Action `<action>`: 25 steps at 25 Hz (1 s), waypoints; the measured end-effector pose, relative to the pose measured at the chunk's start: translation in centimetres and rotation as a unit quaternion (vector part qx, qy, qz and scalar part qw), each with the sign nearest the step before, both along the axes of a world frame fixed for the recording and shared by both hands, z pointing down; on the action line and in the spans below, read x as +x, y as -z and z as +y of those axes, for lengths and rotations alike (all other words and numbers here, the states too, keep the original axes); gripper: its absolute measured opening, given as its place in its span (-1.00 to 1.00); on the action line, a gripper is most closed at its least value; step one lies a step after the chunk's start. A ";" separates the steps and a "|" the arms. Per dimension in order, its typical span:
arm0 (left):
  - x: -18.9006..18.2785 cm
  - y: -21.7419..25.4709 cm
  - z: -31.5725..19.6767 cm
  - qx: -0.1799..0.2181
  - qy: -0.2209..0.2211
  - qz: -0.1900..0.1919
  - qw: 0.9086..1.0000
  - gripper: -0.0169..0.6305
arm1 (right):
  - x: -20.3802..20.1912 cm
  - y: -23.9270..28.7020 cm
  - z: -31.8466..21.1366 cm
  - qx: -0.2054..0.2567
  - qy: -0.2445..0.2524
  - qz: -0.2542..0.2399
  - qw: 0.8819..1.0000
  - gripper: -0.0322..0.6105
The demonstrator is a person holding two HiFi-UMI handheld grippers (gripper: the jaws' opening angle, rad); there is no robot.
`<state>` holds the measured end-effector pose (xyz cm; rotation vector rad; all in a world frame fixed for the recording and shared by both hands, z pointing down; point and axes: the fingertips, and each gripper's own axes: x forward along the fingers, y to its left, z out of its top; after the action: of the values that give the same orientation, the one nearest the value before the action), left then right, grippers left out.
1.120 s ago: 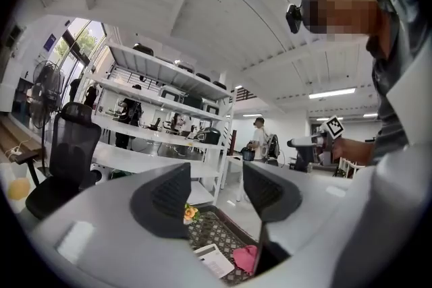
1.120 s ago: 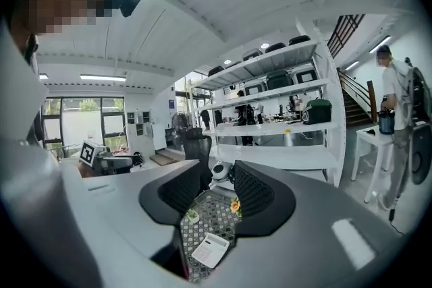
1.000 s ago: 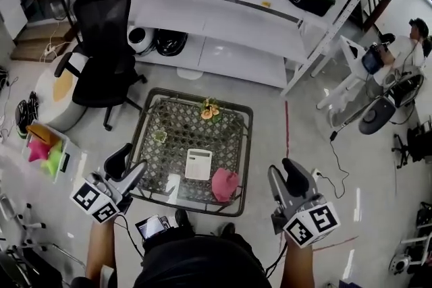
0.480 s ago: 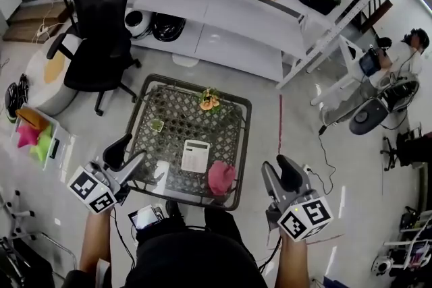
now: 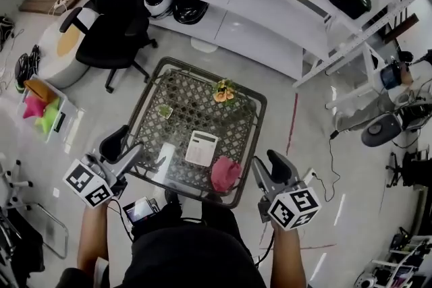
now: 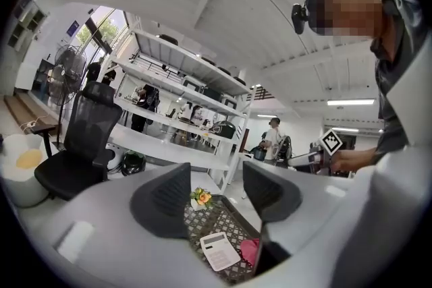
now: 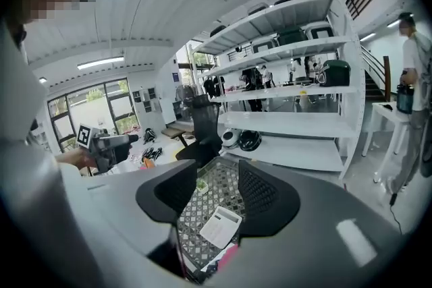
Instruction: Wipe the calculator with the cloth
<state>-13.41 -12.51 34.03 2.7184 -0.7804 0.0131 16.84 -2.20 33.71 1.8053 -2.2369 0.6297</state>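
Table (image 5: pixel 192 108) with a metal lattice top stands before the person. Off its near-left edge hangs the left gripper (image 5: pixel 128 145), jaws apart and empty. Off the near-right corner, the right gripper (image 5: pixel 265 160) has just been opening its jaws, nothing between them. The white calculator (image 5: pixel 201 148) lies near the front edge, with the pink cloth (image 5: pixel 225 174) just beside it on the right.

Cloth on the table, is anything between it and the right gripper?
Nothing visible. The pink cloth sits at the table's near edge, beside the calculator, and the right gripper hangs just off that edge with open air between. Its jaws have just been opening, with nothing held in them.
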 end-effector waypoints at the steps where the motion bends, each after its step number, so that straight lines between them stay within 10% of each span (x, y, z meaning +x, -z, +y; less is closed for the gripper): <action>1: 0.0 -0.2 0.0 -0.003 0.004 -0.002 1.000 -0.14 | 0.0 -1.1 -0.4 -0.010 0.006 -0.002 1.000 -0.36; 25: 1.1 -7.8 0.4 -0.083 0.038 -0.037 0.995 -0.14 | -1.5 -30.0 1.1 -0.296 0.081 -0.007 0.952 -0.23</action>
<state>-12.35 -12.09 41.88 2.5424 -0.8618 0.1550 15.29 -1.08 63.73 1.3069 -1.8894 1.1288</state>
